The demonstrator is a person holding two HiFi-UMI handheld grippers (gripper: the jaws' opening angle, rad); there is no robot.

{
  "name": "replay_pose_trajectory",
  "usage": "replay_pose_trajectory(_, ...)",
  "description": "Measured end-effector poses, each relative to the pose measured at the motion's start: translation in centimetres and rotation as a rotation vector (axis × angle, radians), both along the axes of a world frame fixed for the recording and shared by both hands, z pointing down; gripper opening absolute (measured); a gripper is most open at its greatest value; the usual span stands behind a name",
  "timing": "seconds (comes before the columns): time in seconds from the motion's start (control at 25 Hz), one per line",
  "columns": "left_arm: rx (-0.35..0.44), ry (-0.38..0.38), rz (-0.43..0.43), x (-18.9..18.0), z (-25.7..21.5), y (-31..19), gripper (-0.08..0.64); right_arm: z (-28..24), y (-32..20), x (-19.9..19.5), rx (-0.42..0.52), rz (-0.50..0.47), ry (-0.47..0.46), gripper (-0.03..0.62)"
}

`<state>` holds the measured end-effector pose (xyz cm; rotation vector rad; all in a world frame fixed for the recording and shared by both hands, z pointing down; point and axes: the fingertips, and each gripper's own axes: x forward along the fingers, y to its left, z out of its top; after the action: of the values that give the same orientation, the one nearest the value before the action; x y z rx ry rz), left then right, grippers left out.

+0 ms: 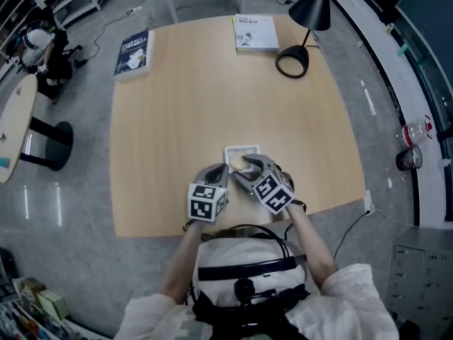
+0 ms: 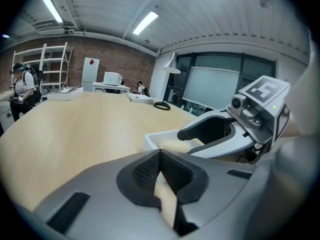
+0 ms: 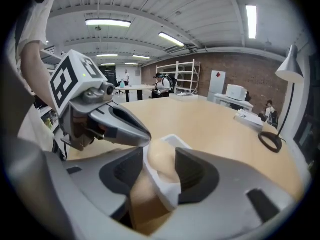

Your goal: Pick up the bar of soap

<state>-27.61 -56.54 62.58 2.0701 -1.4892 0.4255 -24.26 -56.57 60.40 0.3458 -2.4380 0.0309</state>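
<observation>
- Desk (image 1: pixel 212 91): pale wood laminate, smooth, rounded corners.
- Right tool (image 3: pixel 160 171): jaws spread wide, textured black pads flanking the soap, no grip yet. Best approach, I judge: set the pads on the bar's sides, clear of the dish rim, then close gently (a waxy bar may slip).
- Left tool (image 2: pixel 160 156): clenched, empty, near the dish.
- Dish (image 1: pixel 241 149): white, rectangular, shallow, near the desk's front edge.
- Soap (image 2: pixel 175 145): cream, rounded, lying in the dish.
</observation>
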Motion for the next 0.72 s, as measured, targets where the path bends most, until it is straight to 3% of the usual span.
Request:
replay_pose_trajectory(0.4, 0.002, 0.007, 0.001, 0.1, 0.0, -0.1, 0.005, -0.2, -1.1, -0.8, 0.023, -0.052, 0.025, 0.195)
replay_pose_trajectory(0.6, 0.006, 0.016, -0.001, 0.0, -0.1, -0.1, 0.005, -2.3, -3.5, -0.6, 0.065, 0.024, -0.032, 0.179)
replay_pose_trajectory(0.72, 0.006, 0.018, -0.001, 0.0, -0.2, -0.1, 0.005, -0.9, -4.2, 0.1, 0.089, -0.002, 0.040, 0.155)
